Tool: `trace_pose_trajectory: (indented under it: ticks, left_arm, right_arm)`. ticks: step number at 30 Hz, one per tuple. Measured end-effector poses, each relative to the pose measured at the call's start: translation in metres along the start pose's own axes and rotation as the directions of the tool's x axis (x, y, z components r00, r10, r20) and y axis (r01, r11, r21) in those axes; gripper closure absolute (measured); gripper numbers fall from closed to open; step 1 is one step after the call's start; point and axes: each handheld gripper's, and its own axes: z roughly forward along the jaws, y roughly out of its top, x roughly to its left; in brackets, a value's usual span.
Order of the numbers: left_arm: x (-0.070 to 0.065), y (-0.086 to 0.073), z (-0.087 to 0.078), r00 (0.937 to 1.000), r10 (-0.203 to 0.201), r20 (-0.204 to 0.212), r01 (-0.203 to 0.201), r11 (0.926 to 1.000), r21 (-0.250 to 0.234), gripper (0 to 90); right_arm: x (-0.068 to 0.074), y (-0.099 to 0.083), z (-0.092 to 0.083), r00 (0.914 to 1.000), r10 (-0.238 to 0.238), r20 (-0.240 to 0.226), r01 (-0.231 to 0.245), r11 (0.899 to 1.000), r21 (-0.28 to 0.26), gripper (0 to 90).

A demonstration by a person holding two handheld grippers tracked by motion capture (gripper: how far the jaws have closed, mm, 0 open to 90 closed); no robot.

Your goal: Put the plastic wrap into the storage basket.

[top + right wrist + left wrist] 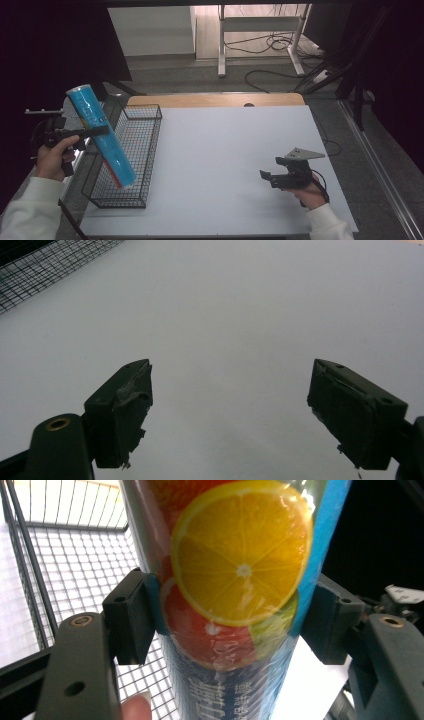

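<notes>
At the desk's point(220, 150) near right corner, the right gripper point(266, 176) rests low over the bare white top, its fingers point(120, 405) apart with nothing between them and open surface stretching ahead and to its left. Along the left edge stands a black wire basket point(142, 150), running from the near side toward the far wooden strip point(215, 100). Over the basket's left rim, the left gripper point(97, 131) has its fingers point(130, 615) clamped on a blue tube point(102, 136) printed with citrus slices; the tube tilts, lower end down inside the basket near its near end, top leaning out past the desk's left edge. Beyond the far edge lie grey floor, cables point(272, 42) and a white frame's legs point(260, 30).
</notes>
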Motion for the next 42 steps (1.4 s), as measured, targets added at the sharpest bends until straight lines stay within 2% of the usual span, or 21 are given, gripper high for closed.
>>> trace_pose_trajectory:
  ticks: [4,7,16,19,25,31,33,38,42]
  left_arm:
    - [0.005,-0.003,0.013,0.9998,0.008,-0.018,-0.008,0.9989,0.047,32.0]
    - [0.008,-0.006,0.019,0.9996,0.01,-0.026,-0.008,0.9979,0.065,32.0]
    - [0.01,-0.008,0.026,0.9987,0.02,-0.048,-0.015,0.9941,0.107,32.0]
    - [0.013,-0.009,0.036,0.9975,0.018,-0.068,-0.008,0.9912,0.132,32.0]
    - [0.018,-0.005,0.049,0.9971,-0.015,-0.074,0.024,0.9908,0.133,31.9]
    - [0.02,0.0,0.069,0.99,-0.059,-0.128,0.075,0.9888,0.129,31.8]
    - [0.02,0.002,0.076,0.9855,-0.072,-0.154,0.093,0.987,0.131,31.8]
    - [0.02,0.006,0.093,0.98,-0.079,-0.183,0.106,0.9837,0.145,31.8]
    - [0.021,0.008,0.104,0.9731,-0.094,-0.21,0.128,0.9801,0.152,31.8]
  right_arm:
    - [0.0,0.0,0.0,1.0,-0.003,0.005,0.003,1.0,0.001,18.4]
    - [-0.002,0.0,0.0,0.9999,-0.002,0.012,0.002,1.0,0.002,18.4]
    - [-0.002,0.0,0.0,0.9998,-0.001,0.02,0.001,1.0,0.0,18.4]
    - [-0.003,0.001,0.0,0.9998,-0.001,0.022,0.001,1.0,0.0,18.4]
    - [-0.004,0.001,0.0,0.9996,0.003,0.027,-0.003,1.0,0.001,18.4]
    - [-0.004,0.0,0.002,0.9992,-0.012,0.039,0.012,1.0,0.011,18.3]
    - [-0.003,0.0,0.003,0.9991,-0.016,0.04,0.015,1.0,0.012,18.3]
    - [-0.004,0.0,0.003,0.9989,-0.016,0.044,0.015,1.0,0.013,18.3]
    - [-0.005,0.0,0.003,0.9983,-0.016,0.056,0.016,1.0,0.014,18.1]
